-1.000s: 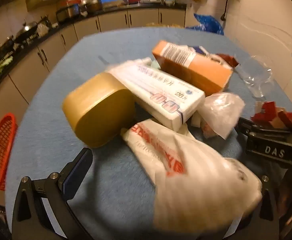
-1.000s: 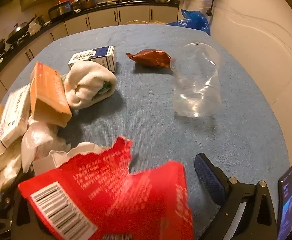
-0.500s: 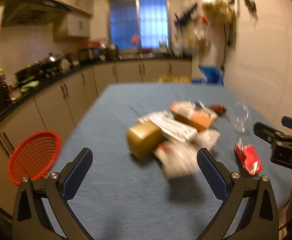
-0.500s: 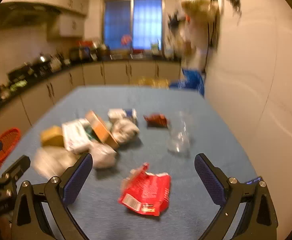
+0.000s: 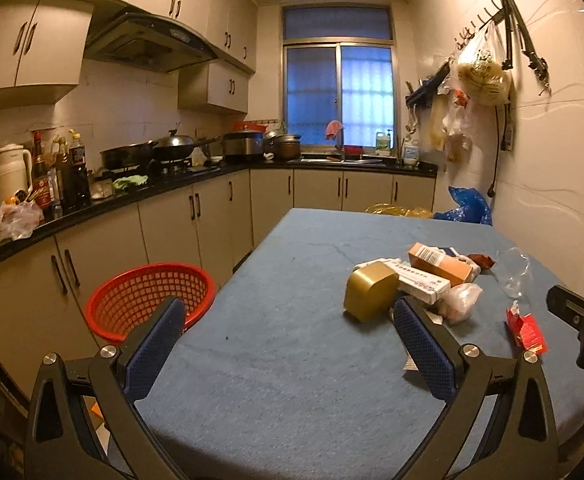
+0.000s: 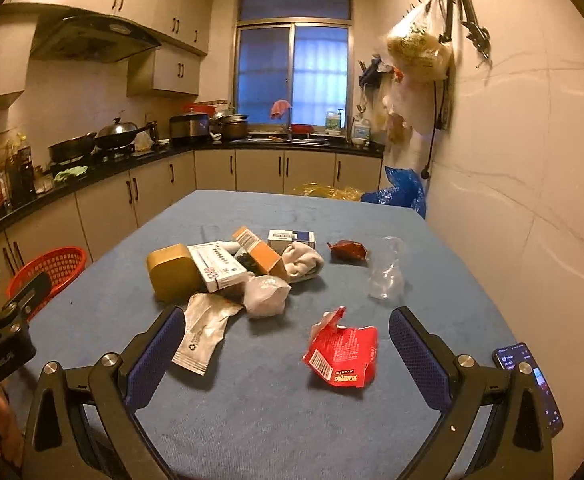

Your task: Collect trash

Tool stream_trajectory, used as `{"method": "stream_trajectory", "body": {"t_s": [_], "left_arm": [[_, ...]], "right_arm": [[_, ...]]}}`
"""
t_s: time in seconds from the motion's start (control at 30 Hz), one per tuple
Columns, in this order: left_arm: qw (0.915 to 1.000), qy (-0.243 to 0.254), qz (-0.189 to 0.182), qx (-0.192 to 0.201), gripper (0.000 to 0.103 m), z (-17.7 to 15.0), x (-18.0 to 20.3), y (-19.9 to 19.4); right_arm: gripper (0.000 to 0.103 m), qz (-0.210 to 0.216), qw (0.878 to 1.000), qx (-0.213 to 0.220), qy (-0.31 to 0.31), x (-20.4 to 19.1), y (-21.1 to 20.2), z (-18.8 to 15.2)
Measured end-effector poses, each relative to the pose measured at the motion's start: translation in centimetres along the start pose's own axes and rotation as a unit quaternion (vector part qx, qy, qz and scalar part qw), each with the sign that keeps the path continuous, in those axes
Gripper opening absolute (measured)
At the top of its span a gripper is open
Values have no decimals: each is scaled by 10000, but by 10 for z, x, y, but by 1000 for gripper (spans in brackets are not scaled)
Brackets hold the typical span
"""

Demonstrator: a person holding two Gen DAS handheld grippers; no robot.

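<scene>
Both grippers were held back over the near end of the table [image 6: 431, 240], jaws wide apart, nothing in either: left gripper [image 5: 292, 344], right gripper [image 6: 288, 356]. Trash lay in a heap mid-table: gold box [image 6: 172, 272], white carton [image 6: 220, 266], orange carton [image 6: 262, 254], clear bag [image 6: 266, 294], flat wrapper [image 6: 204, 330]. Red packet [image 6: 341, 354] lay apart, nearest the right gripper; crushed cup [image 6: 385, 276] sat well beyond it. Basket [image 5: 148, 296] stood off the table's left edge. Packet prob. light, thin, crinkly, w/ little to bite on lying flat; best pinched at its raised torn corner. Cartons likely stiff, easy across the narrow side; cup likely slippery and would buckle.
</scene>
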State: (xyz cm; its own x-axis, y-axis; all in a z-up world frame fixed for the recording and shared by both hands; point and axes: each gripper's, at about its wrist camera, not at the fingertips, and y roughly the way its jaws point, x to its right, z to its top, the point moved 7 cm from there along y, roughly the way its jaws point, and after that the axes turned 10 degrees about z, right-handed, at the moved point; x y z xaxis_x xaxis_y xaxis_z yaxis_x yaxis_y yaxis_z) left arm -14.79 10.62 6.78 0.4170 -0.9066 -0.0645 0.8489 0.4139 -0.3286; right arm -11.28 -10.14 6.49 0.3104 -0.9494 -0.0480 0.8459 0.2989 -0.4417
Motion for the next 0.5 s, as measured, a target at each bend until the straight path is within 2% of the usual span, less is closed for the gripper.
{"method": "stream_trajectory", "body": {"t_s": [0.5], "left_arm": [[9997,210,5,-156,103,-13,11,7]], "right_arm": [[103,48,9999,-116,-81,-1,10,-6]]}}
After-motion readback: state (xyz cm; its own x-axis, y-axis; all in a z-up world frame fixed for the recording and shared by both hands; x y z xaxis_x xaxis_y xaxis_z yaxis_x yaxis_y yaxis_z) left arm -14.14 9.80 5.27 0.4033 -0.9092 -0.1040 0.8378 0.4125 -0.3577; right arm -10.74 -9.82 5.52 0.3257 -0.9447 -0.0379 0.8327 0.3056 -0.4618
